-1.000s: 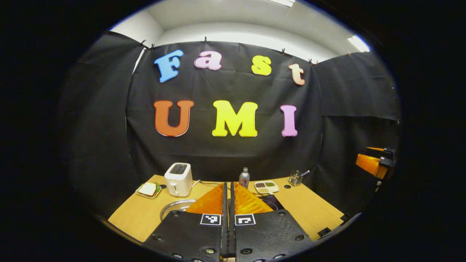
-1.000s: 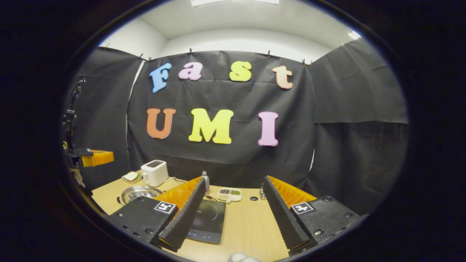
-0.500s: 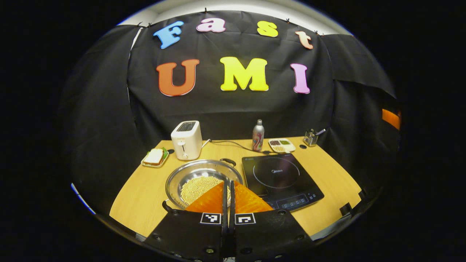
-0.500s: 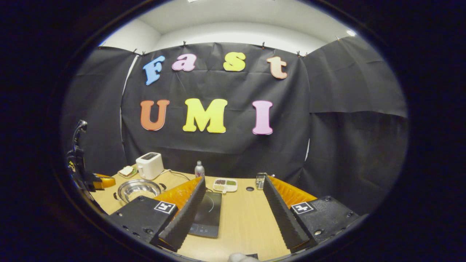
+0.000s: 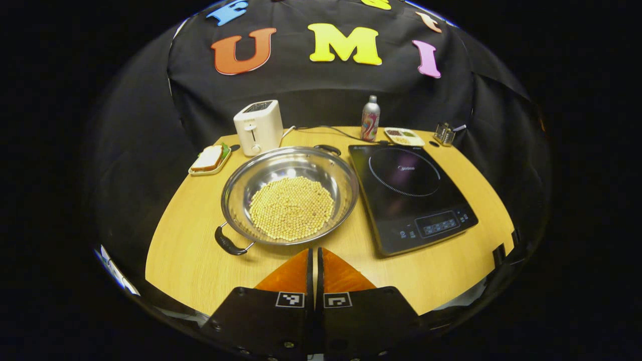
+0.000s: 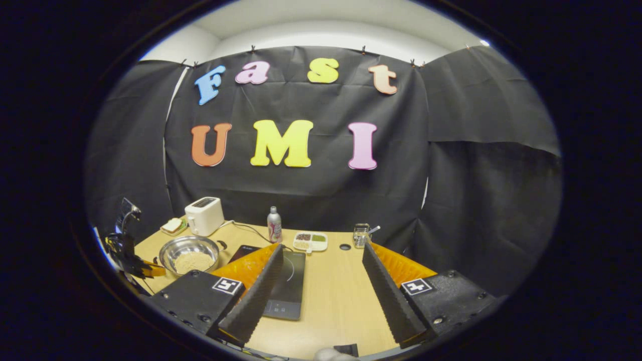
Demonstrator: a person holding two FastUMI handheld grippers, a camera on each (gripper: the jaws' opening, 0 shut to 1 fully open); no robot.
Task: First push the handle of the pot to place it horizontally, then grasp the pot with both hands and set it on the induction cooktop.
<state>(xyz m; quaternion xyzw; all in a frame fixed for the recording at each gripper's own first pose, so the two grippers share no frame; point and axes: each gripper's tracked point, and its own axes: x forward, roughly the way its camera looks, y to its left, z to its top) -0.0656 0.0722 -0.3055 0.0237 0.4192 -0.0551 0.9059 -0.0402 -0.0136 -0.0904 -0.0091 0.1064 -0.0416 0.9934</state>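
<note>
Sitting on the wooden bench (image 5: 190, 260), the steel pot (image 5: 290, 194) with its pile of yellow beans is just beside the black induction cooktop (image 5: 411, 193), which lies at its 3 o'clock. Pot handles point to about 7 o'clock (image 5: 228, 243) and 1 o'clock, so diagonal. The left gripper (image 5: 315, 255) has its fingers pressed together, hovering near the pot's 6 o'clock rim, not touching. The right gripper (image 6: 321, 260) is spread wide apart, holding nothing, above the bench beside the cooktop. Toaster (image 5: 258, 127) and bottle (image 5: 370, 119) stand at the back.
</note>
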